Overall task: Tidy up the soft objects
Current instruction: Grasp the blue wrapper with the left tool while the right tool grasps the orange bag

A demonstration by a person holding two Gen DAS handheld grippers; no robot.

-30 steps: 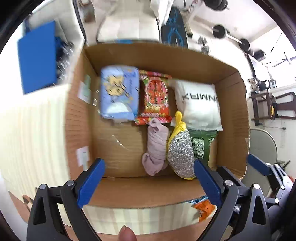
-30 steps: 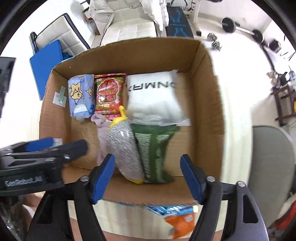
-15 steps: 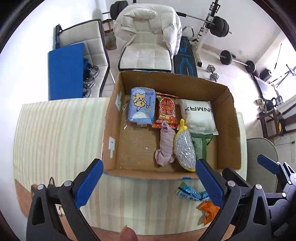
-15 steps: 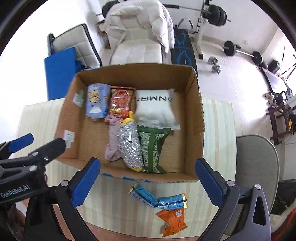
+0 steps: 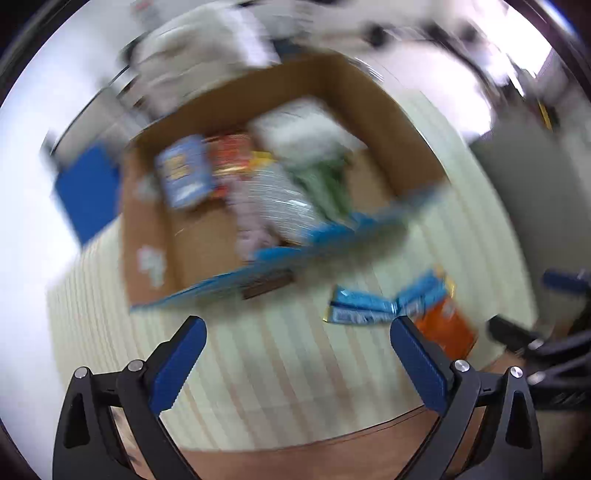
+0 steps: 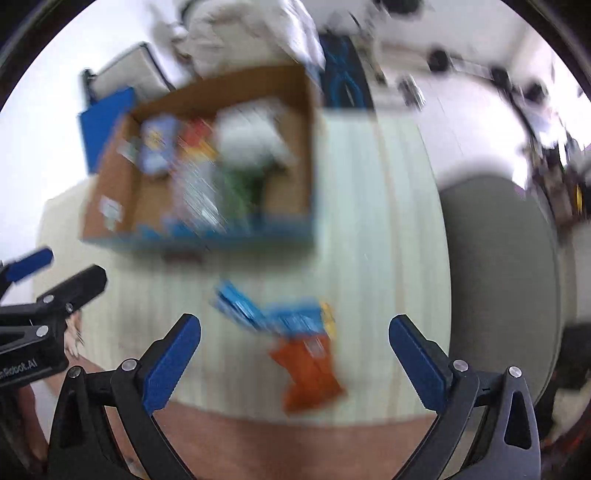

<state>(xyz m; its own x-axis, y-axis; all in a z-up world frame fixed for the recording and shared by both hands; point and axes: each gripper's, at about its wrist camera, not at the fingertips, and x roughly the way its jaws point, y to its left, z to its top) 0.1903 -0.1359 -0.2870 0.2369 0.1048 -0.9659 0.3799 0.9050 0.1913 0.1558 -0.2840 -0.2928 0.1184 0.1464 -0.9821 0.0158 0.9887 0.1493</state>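
Both views are motion-blurred. A cardboard box (image 5: 388, 122) (image 6: 110, 199) stands on the striped tablecloth and holds several soft packs: a blue one (image 5: 183, 175), a red one (image 5: 229, 158), a white pillow pack (image 5: 303, 133), a silver sponge (image 5: 280, 206) and a green pack (image 5: 328, 184). A blue packet (image 5: 373, 304) (image 6: 258, 312) and an orange packet (image 5: 445, 326) (image 6: 308, 365) lie on the cloth in front of the box. My left gripper (image 5: 295, 354) is open and empty, above the cloth. My right gripper (image 6: 295, 354) is open and empty, just above the orange packet.
A grey round seat (image 6: 502, 266) stands right of the table. A white padded chair (image 6: 251, 33) and a blue board (image 5: 86, 188) are behind the box. The left gripper's body (image 6: 40, 314) shows at the right view's left edge. The table's brown front edge (image 6: 295, 435) is close.
Both grippers have pulled back from over the box toward the table's front edge; the two loose packets now lie between or beside the fingers. Both stay open.
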